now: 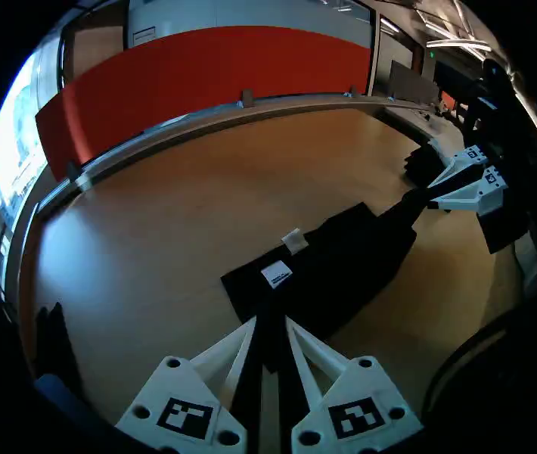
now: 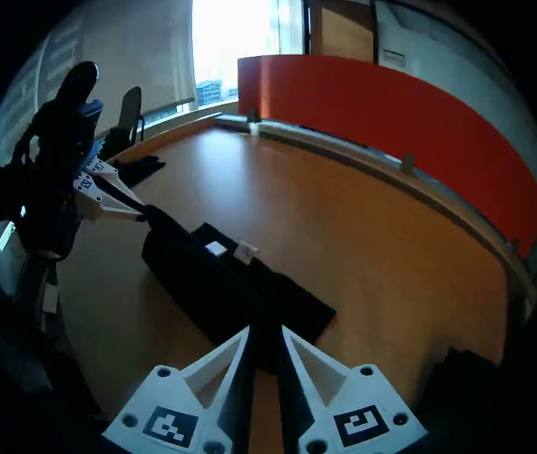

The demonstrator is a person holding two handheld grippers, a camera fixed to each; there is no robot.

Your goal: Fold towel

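- Your left hand-held gripper [image 1: 268, 340], at the bottom centre of the left gripper view, is pinched tight on the near end of the dark towel [image 1: 336, 265].
- Your right hand-held gripper [image 2: 265, 340], at the bottom centre of its own view, clamps the opposite end.
- The towel lies mid-frame on the table [image 1: 178, 212], stretched between both grips, probably to flatten it for a clean fold.

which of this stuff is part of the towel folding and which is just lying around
In the job: black towel, left gripper, right gripper (each shut on one end), table under it.
Lying about: dark bundle farther along the table, red partition, chair.
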